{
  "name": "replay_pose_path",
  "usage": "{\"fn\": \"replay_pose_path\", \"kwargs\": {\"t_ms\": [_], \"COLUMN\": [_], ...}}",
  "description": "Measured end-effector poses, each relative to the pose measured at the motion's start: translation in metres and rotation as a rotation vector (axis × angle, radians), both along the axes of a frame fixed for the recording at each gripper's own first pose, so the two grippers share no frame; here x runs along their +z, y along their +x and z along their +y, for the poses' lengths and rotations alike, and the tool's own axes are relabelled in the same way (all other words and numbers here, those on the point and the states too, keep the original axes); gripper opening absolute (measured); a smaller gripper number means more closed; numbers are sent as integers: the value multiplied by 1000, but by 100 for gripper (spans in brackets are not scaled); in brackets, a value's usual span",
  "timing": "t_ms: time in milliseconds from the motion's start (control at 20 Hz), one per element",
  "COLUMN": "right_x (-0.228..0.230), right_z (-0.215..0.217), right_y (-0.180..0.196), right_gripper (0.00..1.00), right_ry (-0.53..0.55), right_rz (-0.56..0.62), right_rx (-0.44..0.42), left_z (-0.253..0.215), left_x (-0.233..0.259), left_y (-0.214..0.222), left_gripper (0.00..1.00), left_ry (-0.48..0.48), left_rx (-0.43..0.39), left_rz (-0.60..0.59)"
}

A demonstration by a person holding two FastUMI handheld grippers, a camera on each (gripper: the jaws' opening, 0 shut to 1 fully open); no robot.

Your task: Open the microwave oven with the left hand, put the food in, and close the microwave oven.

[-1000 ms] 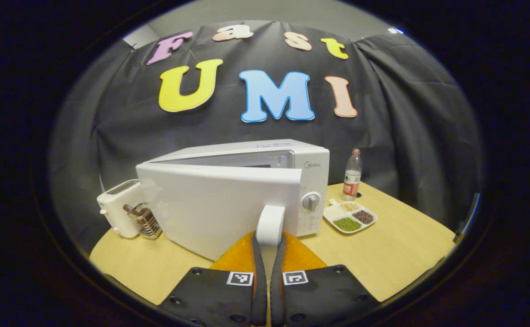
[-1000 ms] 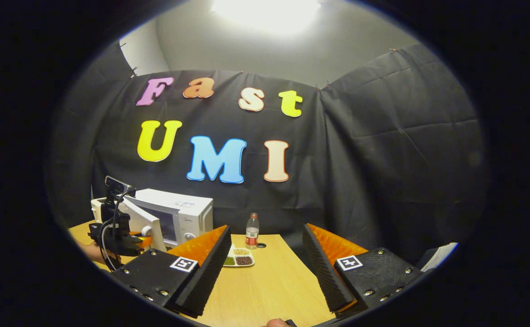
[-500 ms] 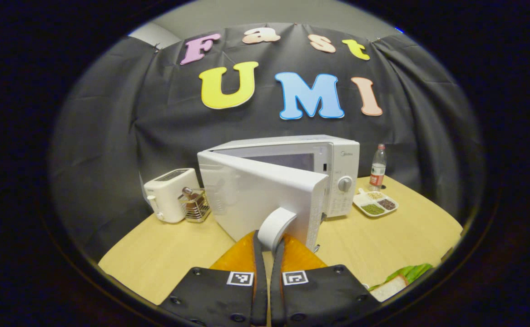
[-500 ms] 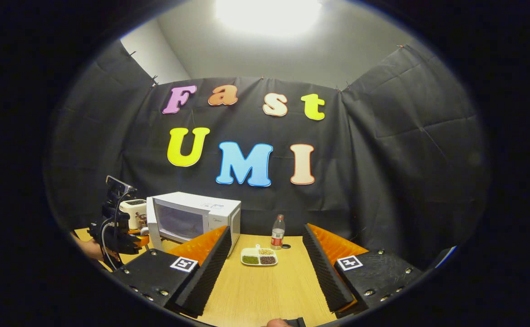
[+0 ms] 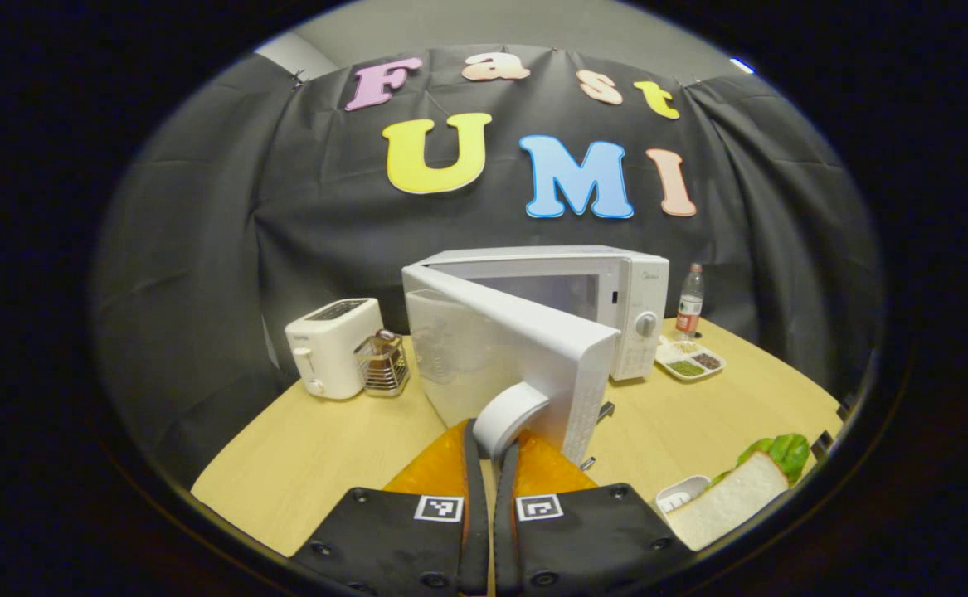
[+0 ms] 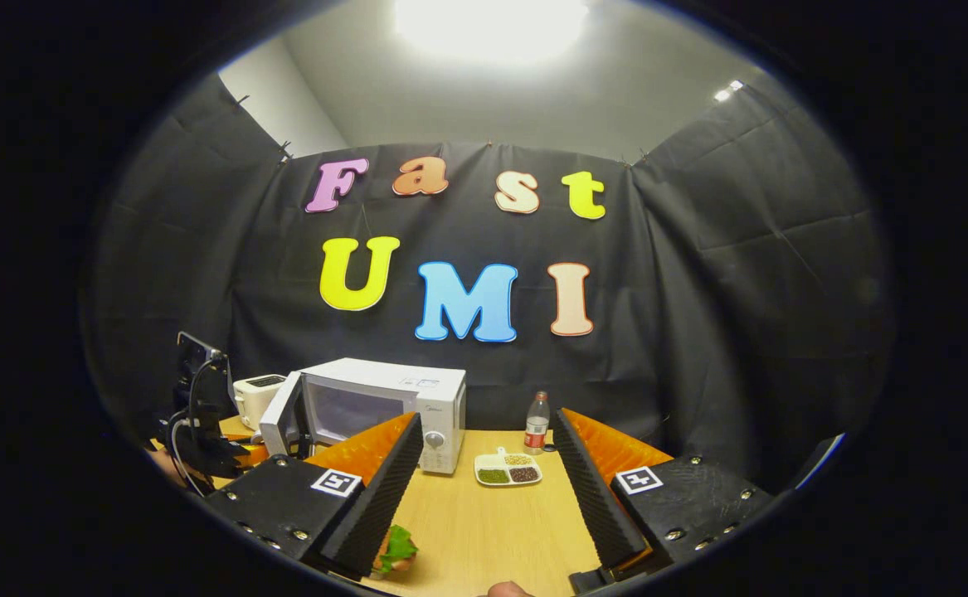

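The left claw (image 5: 491, 448) is pinching the white door handle (image 5: 507, 417) of the microwave oven (image 5: 566, 290), whose door (image 5: 500, 356) is standing partly open straight ahead of it. To its left a toaster (image 5: 330, 346) and a wire rack (image 5: 382, 365) are sitting on the tabletop (image 5: 318, 456); to its right, a sandwich (image 5: 732, 497). The right claw (image 6: 484, 489) is hanging spread wide above the tabletop, with the sandwich showing under its left finger, and a divided dish (image 6: 508, 468) and bottle (image 6: 537, 422) beyond.

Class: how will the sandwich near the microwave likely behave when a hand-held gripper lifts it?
The sandwich looks like soft white bread, so it probably squashes. Its lettuce sticks out loosely and may slip free. It is likely light.
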State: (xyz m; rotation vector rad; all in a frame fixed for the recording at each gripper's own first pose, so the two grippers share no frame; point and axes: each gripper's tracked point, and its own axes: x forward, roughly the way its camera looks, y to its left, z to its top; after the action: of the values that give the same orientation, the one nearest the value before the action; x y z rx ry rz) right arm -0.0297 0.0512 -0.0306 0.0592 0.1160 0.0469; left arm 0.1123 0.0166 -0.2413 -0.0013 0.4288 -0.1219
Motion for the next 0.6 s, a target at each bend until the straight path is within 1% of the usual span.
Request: {"fn": "replay_pose_path", "kwargs": {"t_ms": [100,150,200,250,300,350,550,600], "right_x": [4,5,7,9,10,11,15,15], "right_z": [25,36,46,54,63,71,98,104], "right_y": [-2,-3,-4,-4,-5,-5,-4,-4], "right_gripper": [95,95,95,95,95,95,95,95], "right_ry": [13,15,13,10,10,12,14,12], "right_rz": [3,4,4,4,4,4,2,0], "right_rx": [6,11,14,15,16,17,10,7], "left_z": [19,30,39,49,58,66,93,99], "left_x": [0,-2,-2,-3,-4,-4,-7,-8], "left_y": [-5,-7,-7,-9,-9,-10,-10,-10], "left_gripper": [9,5,9,9,5,9,9,14], "left_ry": [0,0,-1,-3,-3,-3,-5,-2], "left_rx": [-19,-28,-33,-35,-36,-35,-46,-50], "left_rz": [-2,-4,-4,-6,-7,-9,-16,-17]}}
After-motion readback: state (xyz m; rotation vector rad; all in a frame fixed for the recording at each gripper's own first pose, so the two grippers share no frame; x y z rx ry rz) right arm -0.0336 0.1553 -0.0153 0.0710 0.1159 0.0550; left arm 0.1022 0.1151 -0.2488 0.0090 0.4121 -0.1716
